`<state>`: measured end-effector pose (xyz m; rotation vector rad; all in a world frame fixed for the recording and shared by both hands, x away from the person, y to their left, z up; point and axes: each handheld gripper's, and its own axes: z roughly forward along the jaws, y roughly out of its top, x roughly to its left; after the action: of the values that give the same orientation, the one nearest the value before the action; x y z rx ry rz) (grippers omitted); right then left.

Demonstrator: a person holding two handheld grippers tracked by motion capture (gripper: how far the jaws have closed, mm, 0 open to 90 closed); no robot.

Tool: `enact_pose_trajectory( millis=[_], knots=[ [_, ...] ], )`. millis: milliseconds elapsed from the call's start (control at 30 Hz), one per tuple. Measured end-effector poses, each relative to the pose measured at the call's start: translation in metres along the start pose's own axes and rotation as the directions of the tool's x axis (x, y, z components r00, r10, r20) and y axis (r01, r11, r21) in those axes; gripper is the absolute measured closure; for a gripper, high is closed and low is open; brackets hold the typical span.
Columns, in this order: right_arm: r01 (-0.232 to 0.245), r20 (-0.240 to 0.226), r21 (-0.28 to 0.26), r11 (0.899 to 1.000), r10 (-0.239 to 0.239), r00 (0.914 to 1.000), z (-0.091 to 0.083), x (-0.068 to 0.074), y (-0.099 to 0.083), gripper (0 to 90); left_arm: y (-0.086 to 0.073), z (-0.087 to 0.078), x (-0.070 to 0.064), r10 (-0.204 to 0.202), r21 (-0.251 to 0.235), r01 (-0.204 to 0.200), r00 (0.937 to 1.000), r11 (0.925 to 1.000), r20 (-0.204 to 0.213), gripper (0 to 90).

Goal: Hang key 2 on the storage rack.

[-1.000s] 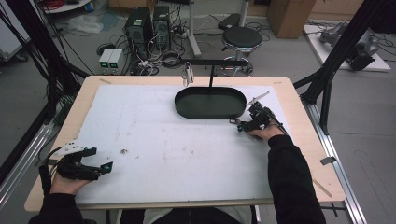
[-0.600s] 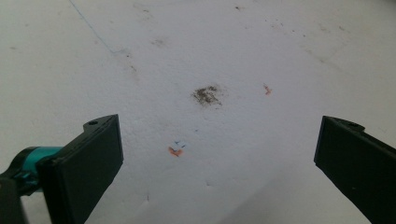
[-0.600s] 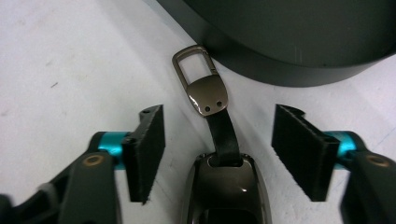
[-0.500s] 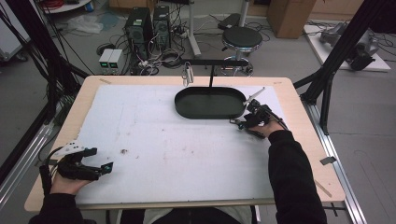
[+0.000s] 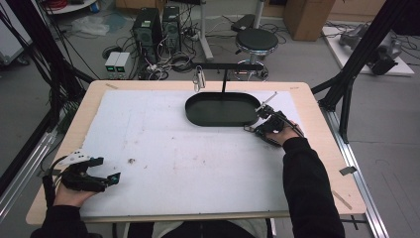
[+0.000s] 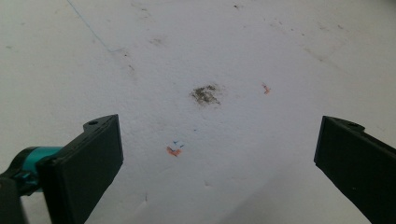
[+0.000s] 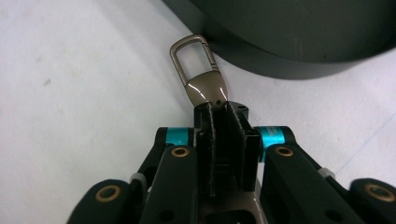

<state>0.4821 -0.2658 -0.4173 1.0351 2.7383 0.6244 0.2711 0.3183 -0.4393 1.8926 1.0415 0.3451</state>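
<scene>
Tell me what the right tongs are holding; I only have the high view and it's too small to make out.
Observer: The right tongs are shut on a bronze metal clip, gripped by its solid end.
Operator: Where does its loop point?
Observer: Toward the outer wall of the dark tray; the clip is outside it.
Operator: And the left tongs?
Observer: The left tongs are wide open with nothing between them, above a brownish stain on the white mat.
</scene>
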Motion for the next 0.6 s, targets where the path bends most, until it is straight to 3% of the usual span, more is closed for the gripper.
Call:
enact_pose_trajectory(
  millis=[100,267,367,600],
  knots=[
    [-0.018,-0.006,0.002,1.0,0.018,0.9998,-0.001,-0.001,0.0,84.7,0.0,0.0,0.0,-0.003,-0.007,0.003,1.0,1.0,0.001,1.7],
    [-0.006,0.004,0.008,1.0,0.006,1.0,-0.003,0.001,0.0,85.9,0.0,-0.001,0.0,-0.003,-0.013,0.003,1.0,0.9999,0.004,1.7],
    [-0.029,-0.022,0.003,1.0,0.029,0.9993,-0.006,0.001,-0.002,86.0,0.0,-0.001,0.0,-0.002,-0.011,0.002,1.0,0.9999,0.005,1.7],
    [-0.031,-0.064,-0.042,0.999,0.028,0.9976,-0.022,-0.001,-0.006,86.1,0.002,-0.001,-0.002,0.002,-0.017,-0.002,1.0,0.9999,0.002,1.7]
  ],
)
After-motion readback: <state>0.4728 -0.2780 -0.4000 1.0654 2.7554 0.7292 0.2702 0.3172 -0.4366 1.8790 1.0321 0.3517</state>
